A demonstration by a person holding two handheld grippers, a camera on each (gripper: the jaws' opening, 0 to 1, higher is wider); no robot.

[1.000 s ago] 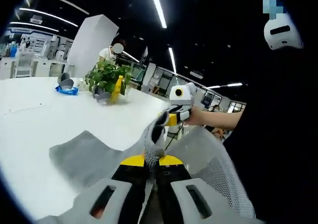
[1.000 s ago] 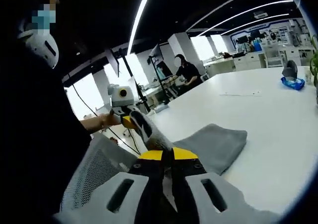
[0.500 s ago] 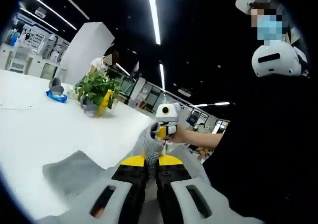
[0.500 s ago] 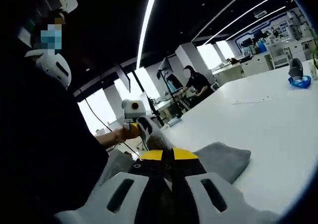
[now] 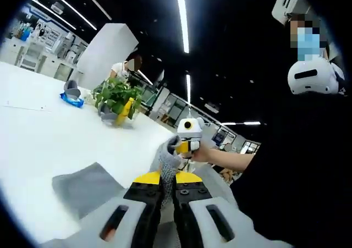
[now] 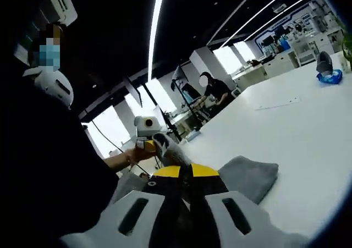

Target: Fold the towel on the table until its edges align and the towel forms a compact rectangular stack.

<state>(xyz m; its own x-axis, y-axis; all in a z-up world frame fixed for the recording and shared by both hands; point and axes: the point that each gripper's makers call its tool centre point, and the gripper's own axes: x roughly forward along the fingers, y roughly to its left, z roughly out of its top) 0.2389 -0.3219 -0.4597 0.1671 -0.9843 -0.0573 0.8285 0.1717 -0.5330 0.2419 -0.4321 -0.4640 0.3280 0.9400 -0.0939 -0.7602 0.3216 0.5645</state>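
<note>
- Left gripper (image 5: 168, 177): black fingers with yellow tips pressed together on a bunched edge of the grey terry towel (image 5: 88, 185); the cloth stands up in a ridge above the tips
- Right gripper (image 6: 185, 172): same build, fingers clamped on another raised edge of the towel (image 6: 250, 176); a grey fold rises just past the yellow tips
- Left gripper view: the right gripper (image 5: 186, 143) comes in from the right, held in a person's hand (image 5: 202, 154), with towel stretched between the two grippers
- Right gripper view: the left gripper (image 6: 147, 141) comes in from the left, held by the person's other hand (image 6: 132, 155)
- Towel location: gripped edges are lifted off the white tabletop (image 5: 49, 143); the far part lies flat on it, near its edge
- A grey mesh chair back (image 6: 129, 183) sits low beside the grippers, under the raised cloth
- Far across the tabletop, well apart from the towel: a green leafy potted plant (image 5: 114, 93) with a yellow bottle (image 5: 124, 110) just beside it, and a blue and grey object (image 5: 72, 94) to its left
- Person in dark clothing (image 5: 297, 171) with a white headset (image 5: 311, 76) stands close behind the grippers
- Seated person in black (image 6: 215, 89) at a far desk
</note>
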